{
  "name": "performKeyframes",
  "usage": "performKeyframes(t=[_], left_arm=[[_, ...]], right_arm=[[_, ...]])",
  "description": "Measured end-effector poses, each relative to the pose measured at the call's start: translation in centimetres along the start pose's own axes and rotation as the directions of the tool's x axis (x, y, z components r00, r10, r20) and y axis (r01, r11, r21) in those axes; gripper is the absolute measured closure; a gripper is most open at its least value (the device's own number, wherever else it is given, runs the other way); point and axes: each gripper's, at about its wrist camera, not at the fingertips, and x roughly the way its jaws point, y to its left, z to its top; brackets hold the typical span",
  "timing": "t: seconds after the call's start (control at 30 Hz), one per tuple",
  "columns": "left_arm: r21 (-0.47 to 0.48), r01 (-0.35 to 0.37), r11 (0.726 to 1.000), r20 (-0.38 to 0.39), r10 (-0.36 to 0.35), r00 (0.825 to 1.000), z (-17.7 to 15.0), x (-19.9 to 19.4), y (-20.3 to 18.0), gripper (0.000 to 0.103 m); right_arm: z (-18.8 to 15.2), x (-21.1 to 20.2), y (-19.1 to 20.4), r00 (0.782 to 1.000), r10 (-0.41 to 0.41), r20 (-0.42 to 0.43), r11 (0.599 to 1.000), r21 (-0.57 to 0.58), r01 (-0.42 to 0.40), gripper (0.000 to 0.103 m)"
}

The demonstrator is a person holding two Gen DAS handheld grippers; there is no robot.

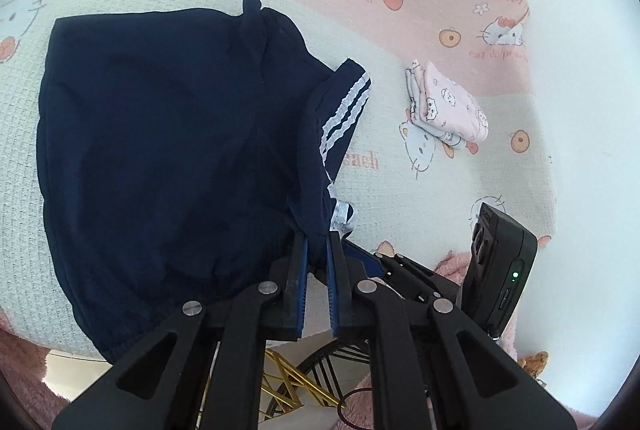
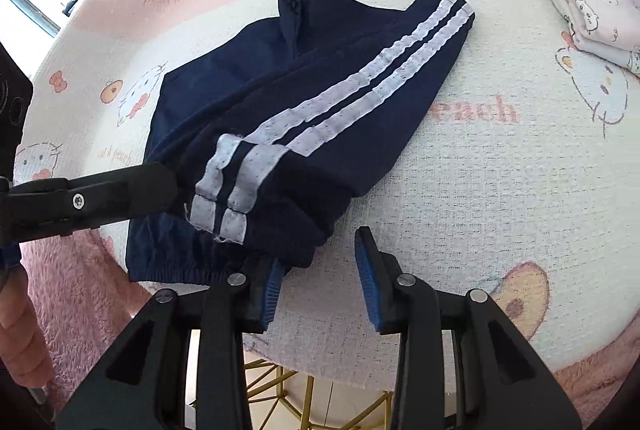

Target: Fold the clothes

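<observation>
1. I see the navy shorts (image 2: pixel 304 117) lying on the desk (image 2: pixel 500 189), which is covered with a cartoon-cat cloth. They are doubled over, with the white double stripe (image 2: pixel 340 101) facing up and the elastic waistband at the near edge of the desk.

2. My left gripper (image 1: pixel 317 250) has its jaws pressed together on a fold of the shorts near the hem. In the right wrist view its arm reaches in from the left to that same bunched corner.

3. My right gripper (image 2: pixel 320 270) has its jaws spread. The left pad just touches the dark cloth at the near edge and the right pad sits over bare desk, holding nothing.

4. Risk: the left pinch looks thin, a small gather only. If I pull hard, I think the slippery fabric could slide out and the fold would fall open.

5. Risk: the waistband lies right at the desk's rim. Dragging toward me could tip the shorts off onto the pink fluffy cover (image 2: pixel 84 294) below.

6. Risk: if I close the right jaws where they stand, they might catch only one layer, or the desk cloth too, and skew the fold.

7. Risk: a wide sweep to the right could knock the small folded pink pile (image 2: pixel 596 13) out of shape, though it sits well apart now.
</observation>
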Motion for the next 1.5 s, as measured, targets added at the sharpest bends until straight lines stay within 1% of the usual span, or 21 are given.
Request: performKeyframes(t=[0.07, 0.17, 0.2, 0.3, 0.37, 0.43, 0.47, 0.53, 0.63, 0.67, 0.77, 0.83, 0.9, 0.97, 1.03, 1.17, 1.27, 1.33, 1.43, 1.47, 1.5], left_arm=[[-0.001, -0.013, 1.0, 0.007, 0.013, 1.0, 0.0, -0.3, 0.4, 0.095], [-0.009, -0.029, 1.0, 0.019, 0.03, 0.999, 0.0, -1.1, 1.2, 0.095], [-0.014, -0.03, 0.999, 0.027, 0.031, 0.999, 0.1, -1.5, 1.4, 0.095], [-0.029, -0.027, 0.999, 0.056, 0.029, 0.998, 0.3, -2.8, 2.0, 0.095], [-0.04, -0.026, 0.999, 0.075, 0.029, 0.997, 0.3, -3.8, 2.4, 0.095], [-0.048, -0.039, 0.998, 0.096, 0.044, 0.994, 0.1, -5.1, 2.8, 0.095], [-0.053, -0.048, 0.997, 0.105, 0.054, 0.993, -0.2, -5.7, 3.1, 0.095], [-0.066, -0.062, 0.996, 0.116, 0.069, 0.991, -0.9, -6.8, 3.8, 0.095], [-0.097, -0.077, 0.992, 0.12, 0.089, 0.989, -2.1, -7.5, 5.1, 0.095], [-0.109, -0.083, 0.991, 0.118, 0.096, 0.988, -2.5, -7.6, 5.6, 0.095], [-0.15, -0.142, 0.978, 0.08, 0.155, 0.985, -3.5, -6.5, 7.2, 0.095], [-0.153, -0.196, 0.969, 0.062, 0.208, 0.976, -3.9, -6.0, 7.9, 0.095], [-0.16, -0.221, 0.962, 0.062, 0.233, 0.97, -4.2, -6.1, 8.4, 0.095], [-0.168, -0.231, 0.958, 0.07, 0.245, 0.967, -4.2, -6.6, 8.9, 0.095], [-0.174, -0.242, 0.955, 0.068, 0.257, 0.964, -4.2, -6.8, 9.2, 0.095], [-0.173, -0.28, 0.944, 0.014, 0.287, 0.958, -4.6, -6.1, 9.3, 0.095], [-0.175, -0.34, 0.924, -0.044, 0.338, 0.94, -5.3, -4.6, 9.8, 0.095], [-0.201, -0.348, 0.916, -0.084, 0.338, 0.938, -5.6, -3.5, 10.7, 0.095], [-0.195, -0.36, 0.913, -0.104, 0.345, 0.933, -5.5, -2.8, 10.8, 0.094], [-0.191, -0.365, 0.911, -0.11, 0.35, 0.93, -5.4, -2.7, 10.7, 0.091], [-0.188, -0.372, 0.909, -0.114, 0.356, 0.928, -5.4, -2.7, 10.7, 0.091]], right_arm=[[-0.2, -0.6, 0.1, 1.0, -0.014, 0.012, 1.0, -0.028, 0.014, 0.068], [-0.4, -1.1, 1.4, 0.999, -0.027, 0.017, 0.996, -0.085, 0.028, 0.068], [-0.5, -1.3, 1.9, 1.0, -0.014, 0.014, 0.995, -0.098, 0.015, 0.068], [-0.4, -1.8, 2.6, 0.998, 0.054, -0.006, 0.992, -0.114, -0.055, 0.068], [-0.7, -2.5, 3.0, 0.99, 0.142, -0.013, 0.981, -0.131, -0.142, 0.068], [-0.6, -2.9, 4.3, 0.979, 0.204, 0.004, 0.968, -0.149, -0.201, 0.068], [-0.6, -3.1, 5.1, 0.975, 0.222, 0.014, 0.963, -0.159, -0.217, 0.068], [-0.3, -3.9, 5.3, 0.972, 0.23, 0.043, 0.963, -0.154, -0.221, 0.068], [0.6, -3.6, 4.9, 0.973, 0.217, 0.073, 0.974, -0.087, -0.211, 0.068], [0.9, -3.1, 4.9, 0.978, 0.196, 0.071, 0.979, -0.072, -0.191, 0.068], [1.8, -0.3, 5.9, 0.989, 0.145, 0.01, 0.986, -0.082, -0.144, 0.067], [1.6, 1.3, 6.6, 0.991, 0.132, -0.032, 0.985, -0.107, -0.135, 0.067], [0.9, 2.8, 7.1, 0.992, 0.094, -0.085, 0.986, -0.131, -0.104, 0.067], [0.1, 3.3, 7.4, 0.991, 0.079, -0.104, 0.983, -0.157, -0.095, 0.067], [0.0, 3.6, 7.3, 0.992, 0.075, -0.102, 0.984, -0.154, -0.09, 0.067], [-0.2, 4.3, 7.2, 0.993, 0.068, -0.096, 0.986, -0.147, -0.081, 0.066], [-0.3, 4.8, 7.1, 0.994, 0.062, -0.092, 0.987, -0.142, -0.075, 0.066], [-0.4, 5.1, 7.0, 0.994, 0.058, -0.089, 0.988, -0.138, -0.07, 0.066], [-0.6, 5.2, 6.8, 0.996, 0.042, -0.081, 0.989, -0.139, -0.053, 0.066], [-0.6, 4.9, 6.7, 0.997, 0.029, -0.075, 0.989, -0.144, -0.04, 0.066], [-0.7, 4.5, 6.6, 0.997, 0.016, -0.069, 0.989, -0.148, -0.026, 0.066]])
